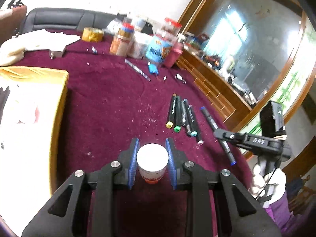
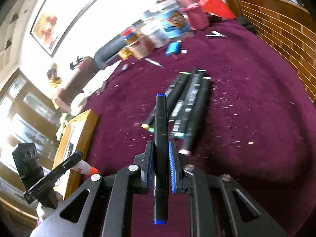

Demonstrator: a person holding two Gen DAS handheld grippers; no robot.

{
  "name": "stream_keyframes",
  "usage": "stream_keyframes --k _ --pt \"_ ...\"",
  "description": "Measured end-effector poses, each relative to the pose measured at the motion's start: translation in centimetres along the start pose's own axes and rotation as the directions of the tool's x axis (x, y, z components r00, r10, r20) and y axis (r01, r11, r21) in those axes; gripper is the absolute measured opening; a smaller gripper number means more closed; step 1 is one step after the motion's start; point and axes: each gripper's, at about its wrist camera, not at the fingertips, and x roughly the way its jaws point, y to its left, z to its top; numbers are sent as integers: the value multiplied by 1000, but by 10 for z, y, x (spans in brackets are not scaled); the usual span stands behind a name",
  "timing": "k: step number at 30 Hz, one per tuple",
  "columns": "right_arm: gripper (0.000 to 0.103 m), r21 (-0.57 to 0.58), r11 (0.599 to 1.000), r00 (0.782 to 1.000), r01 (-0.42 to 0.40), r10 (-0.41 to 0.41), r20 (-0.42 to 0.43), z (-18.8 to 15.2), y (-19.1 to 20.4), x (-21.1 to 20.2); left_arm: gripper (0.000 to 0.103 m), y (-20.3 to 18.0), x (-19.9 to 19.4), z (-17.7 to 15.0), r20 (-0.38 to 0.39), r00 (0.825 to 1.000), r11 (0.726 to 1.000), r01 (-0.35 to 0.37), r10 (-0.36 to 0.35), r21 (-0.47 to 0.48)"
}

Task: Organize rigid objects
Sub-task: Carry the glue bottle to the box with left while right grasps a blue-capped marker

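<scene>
Underneath, fuzzy maroon cloth (image 1: 110,98); slim black markers (image 1: 182,116).

Both cameras ride the grippers, looking forward and down over the maroon cloth (image 1: 110,102), close above it. Both views share the marker row (image 1: 182,116) mid-cloth and the jars (image 2: 173,23) at its far edge.

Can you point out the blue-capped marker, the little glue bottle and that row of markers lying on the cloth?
blue-capped marker (image 2: 161,138), right wrist view, black barrel.
glue bottle (image 1: 152,156), left wrist view, white base.
row of markers (image 1: 182,116), left wrist view, middle barrels.
</scene>
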Motion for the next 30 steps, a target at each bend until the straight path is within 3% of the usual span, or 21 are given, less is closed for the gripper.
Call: stream_keyframes --k 4,8,15,22,30 --pt "13 -68 996 998 -64 63 -30 -3 40 9 24 12 -39 3 59 998 1000 -1 2 -15" --pt "13 -130 979 985 -156 145 -88 -5 85 28 24 41 -81 4 90 994 997 -58 62 -53" --pt "13 -180 931 935 -316 274 -226 -15 169 84 24 121 -136 0 72 961 956 -253 266 -146" --pt "13 -157 914 889 -375 307 -339 -31 223 147 24 185 -139 -1 14 946 919 -310 323 -243" --pt "13 -150 913 860 -381 290 -419 -44 272 201 24 222 -120 24 -30 938 901 -341 346 -268"
